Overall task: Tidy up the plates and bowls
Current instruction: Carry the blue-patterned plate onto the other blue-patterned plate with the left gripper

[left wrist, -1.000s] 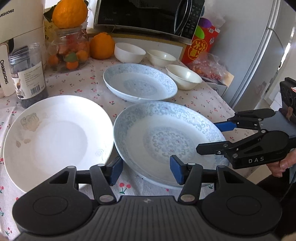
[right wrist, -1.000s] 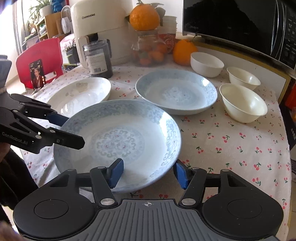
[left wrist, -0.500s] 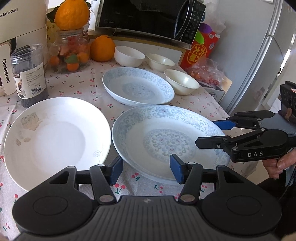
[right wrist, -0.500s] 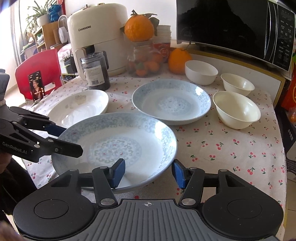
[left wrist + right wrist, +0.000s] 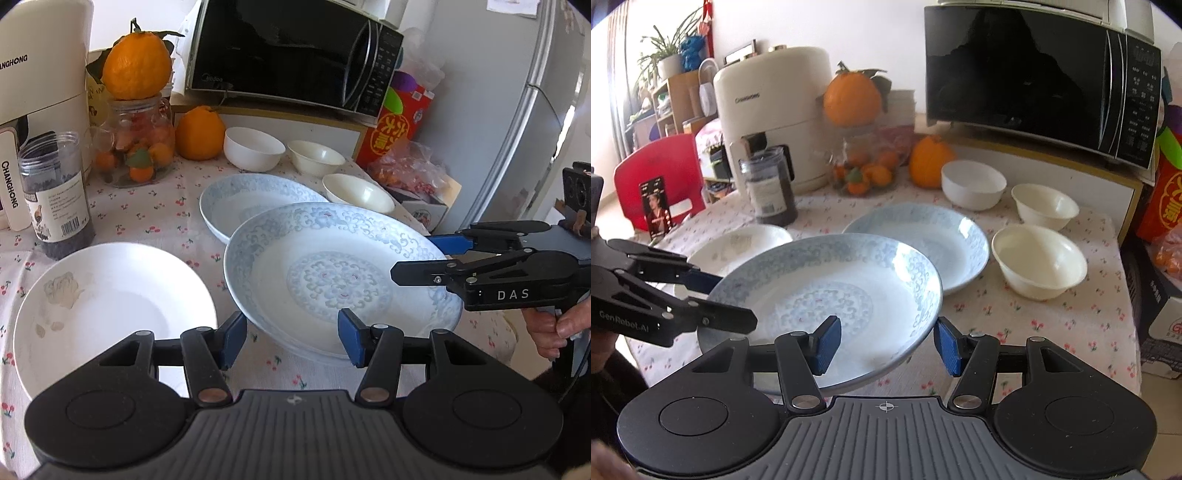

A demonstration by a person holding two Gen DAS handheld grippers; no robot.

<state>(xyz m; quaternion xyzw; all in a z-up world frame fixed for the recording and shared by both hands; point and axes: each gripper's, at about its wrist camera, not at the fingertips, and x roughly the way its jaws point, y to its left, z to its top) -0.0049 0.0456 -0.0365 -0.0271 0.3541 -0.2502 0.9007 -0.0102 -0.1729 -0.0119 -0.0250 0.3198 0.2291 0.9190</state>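
Observation:
A large blue-patterned plate (image 5: 332,273) (image 5: 827,299) is lifted off the table, tilted, carried between my two grippers. My left gripper (image 5: 290,341) has open jaws under the plate's near rim; it also shows in the right wrist view (image 5: 713,299). My right gripper (image 5: 886,345) has open jaws at the plate's other rim; it also shows in the left wrist view (image 5: 424,258). Neither is clamped. A second blue-patterned plate (image 5: 251,199) (image 5: 945,240) lies behind. A white plate (image 5: 110,314) (image 5: 738,243) lies left. Three white bowls (image 5: 255,147) (image 5: 316,157) (image 5: 358,192) stand at the back.
A cherry-print tablecloth (image 5: 155,214) covers the table. A dark jar (image 5: 55,195), a fruit jar (image 5: 136,147) with an orange (image 5: 136,66) on top, another orange (image 5: 199,133), a microwave (image 5: 295,55) and an air fryer (image 5: 772,129) line the back. A red box (image 5: 399,122) stands right.
The large blue-patterned plate has risen off the table and moved toward the second blue plate, now overlapping its rim. Both grippers rose with it.

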